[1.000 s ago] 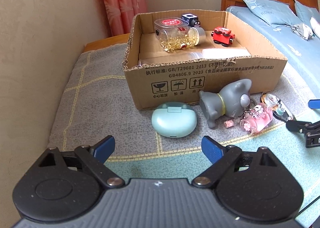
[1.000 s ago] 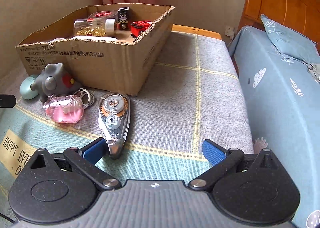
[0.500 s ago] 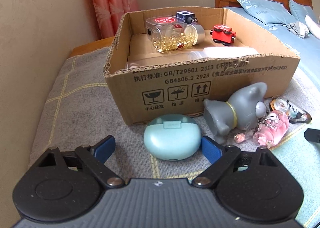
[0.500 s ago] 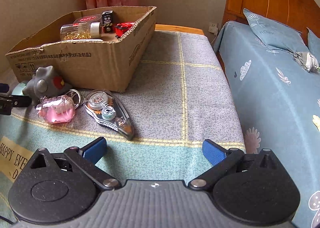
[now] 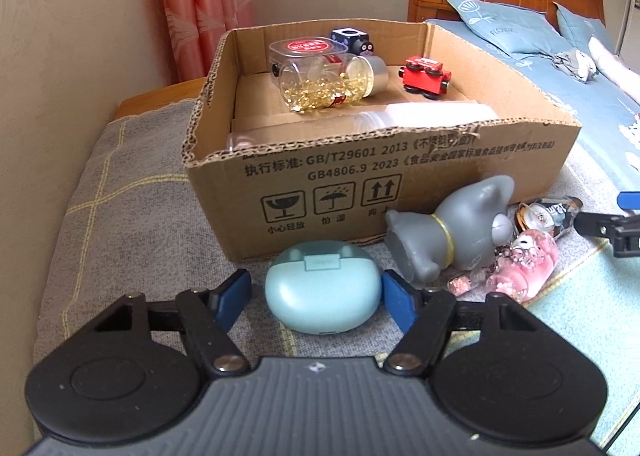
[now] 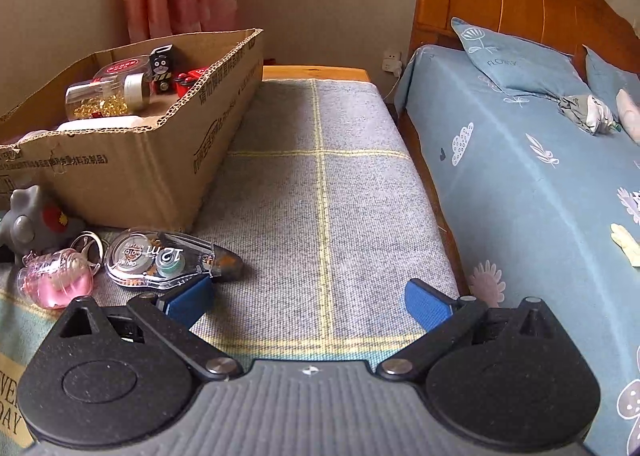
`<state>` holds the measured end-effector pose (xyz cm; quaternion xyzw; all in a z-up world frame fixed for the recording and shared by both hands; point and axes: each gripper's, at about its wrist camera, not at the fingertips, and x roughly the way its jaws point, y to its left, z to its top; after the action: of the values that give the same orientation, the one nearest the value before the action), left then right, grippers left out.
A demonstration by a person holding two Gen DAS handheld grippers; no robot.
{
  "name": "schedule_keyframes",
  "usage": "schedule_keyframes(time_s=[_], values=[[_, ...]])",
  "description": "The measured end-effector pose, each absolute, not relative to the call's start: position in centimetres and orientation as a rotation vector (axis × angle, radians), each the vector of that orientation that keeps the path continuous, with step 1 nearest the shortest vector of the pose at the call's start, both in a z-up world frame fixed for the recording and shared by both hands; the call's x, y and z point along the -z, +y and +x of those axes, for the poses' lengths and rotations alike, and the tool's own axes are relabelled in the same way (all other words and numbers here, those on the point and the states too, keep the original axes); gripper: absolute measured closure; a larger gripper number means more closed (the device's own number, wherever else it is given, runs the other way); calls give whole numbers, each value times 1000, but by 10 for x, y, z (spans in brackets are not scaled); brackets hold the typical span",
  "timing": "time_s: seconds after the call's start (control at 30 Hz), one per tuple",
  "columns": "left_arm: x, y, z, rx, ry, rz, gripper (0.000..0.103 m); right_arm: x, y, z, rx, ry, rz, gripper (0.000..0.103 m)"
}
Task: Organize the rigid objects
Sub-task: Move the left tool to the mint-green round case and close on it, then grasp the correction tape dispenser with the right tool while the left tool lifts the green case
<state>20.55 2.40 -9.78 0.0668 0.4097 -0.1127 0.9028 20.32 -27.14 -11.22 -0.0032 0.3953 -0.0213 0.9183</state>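
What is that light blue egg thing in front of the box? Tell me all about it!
The smooth pale-blue rounded plastic case looks like an earbud case, with a small hinge tab on top. It is closed and lies flat on the grey woven cloth, just before the cardboard box. The open left gripper straddles it without clearly touching.

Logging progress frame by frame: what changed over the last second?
The left gripper advanced until its open fingers bracket the mint earbud case, not yet clamped. The right gripper turned slightly, open and empty, beside the correction tape. Box and toys stayed.
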Motion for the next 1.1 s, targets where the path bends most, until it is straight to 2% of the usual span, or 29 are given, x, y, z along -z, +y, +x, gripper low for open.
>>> schedule_keyframes(time_s=[0.07,0.17,0.47,0.97,1.1], values=[[98,23,206,236,846,140,34,112,-271,207,50,815,-4,0],[97,22,207,258,847,129,42,113,-270,205,51,812,-3,0],[96,23,200,232,866,120,42,112,-249,183,-112,799,-64,0],[95,30,185,218,877,109,42,112,-217,203,-179,760,-88,0],[95,29,186,210,874,112,39,113,-217,206,-185,756,-91,0]])
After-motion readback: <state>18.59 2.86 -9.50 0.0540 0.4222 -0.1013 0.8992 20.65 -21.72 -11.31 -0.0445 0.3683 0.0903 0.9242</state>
